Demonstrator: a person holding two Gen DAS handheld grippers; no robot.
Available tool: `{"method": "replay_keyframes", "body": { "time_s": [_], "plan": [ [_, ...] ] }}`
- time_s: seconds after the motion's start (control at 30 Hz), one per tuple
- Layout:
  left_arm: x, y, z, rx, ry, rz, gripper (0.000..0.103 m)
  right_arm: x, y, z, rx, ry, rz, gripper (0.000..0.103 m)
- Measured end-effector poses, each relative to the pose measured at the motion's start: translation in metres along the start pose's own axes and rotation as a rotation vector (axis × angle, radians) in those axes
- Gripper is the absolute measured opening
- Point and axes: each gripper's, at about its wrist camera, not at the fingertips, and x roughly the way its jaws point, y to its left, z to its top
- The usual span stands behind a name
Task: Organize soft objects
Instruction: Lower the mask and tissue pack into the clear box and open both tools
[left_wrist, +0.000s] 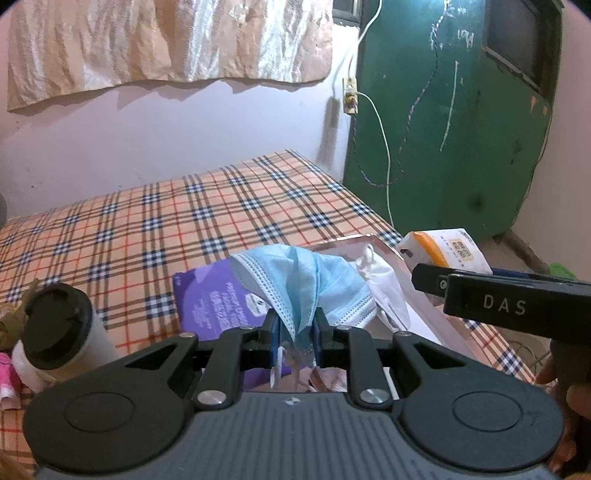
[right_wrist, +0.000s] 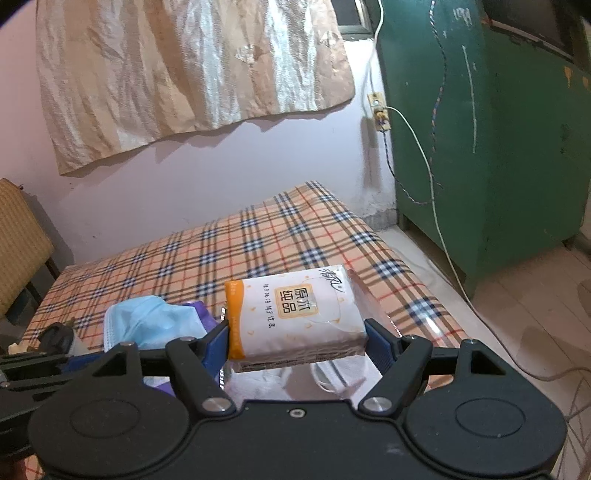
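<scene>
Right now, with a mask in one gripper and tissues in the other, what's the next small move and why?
Probably lower both toward the tray. The left gripper pinches the mask and the right gripper clamps the tissue pack, both held above it.

A pale pink wall (left_wrist: 177, 133) backs the plaid-covered bed (left_wrist: 155, 221), a green cabinet (right_wrist: 480, 147) beside it.

Your left gripper (left_wrist: 295, 332): black linkage arms, silver screw heads at the pivots, round black discs either side, ribbed grey housing with a small centre mark, blue fingers (left_wrist: 274, 341). Your right gripper (right_wrist: 297, 343): same black build, smooth housing, blue fingers (right_wrist: 221, 347). White "DAS" lettering on its side.
</scene>
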Motion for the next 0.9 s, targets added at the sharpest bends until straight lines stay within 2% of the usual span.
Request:
{"method": "replay_keyframes", "body": {
  "time_s": [0.47, 0.53, 0.57, 0.6, 0.67, 0.9],
  "plan": [
    [0.023, -0.03, -0.024, 0.053, 0.086, -0.077, 0.022, 0.008, -0.03, -0.016, 0.026, 0.063, -0.047, 0.091],
    [0.026, -0.033, -0.029, 0.07, 0.109, -0.103, 0.028, 0.008, -0.033, -0.018, 0.035, 0.068, -0.051, 0.093],
    [0.028, -0.035, -0.031, 0.08, 0.117, -0.111, 0.036, 0.007, -0.035, -0.019, 0.039, 0.069, -0.055, 0.093],
    [0.029, -0.036, -0.033, 0.089, 0.122, -0.114, 0.048, 0.007, -0.035, -0.019, 0.043, 0.069, -0.063, 0.093],
    [0.028, -0.037, -0.036, 0.093, 0.12, -0.109, 0.06, 0.006, -0.037, -0.02, 0.053, 0.062, -0.072, 0.093],
    [0.018, -0.022, -0.03, 0.045, 0.091, -0.101, 0.073, 0.019, -0.041, -0.031, 0.097, 0.034, -0.046, 0.093]
  ]
}}
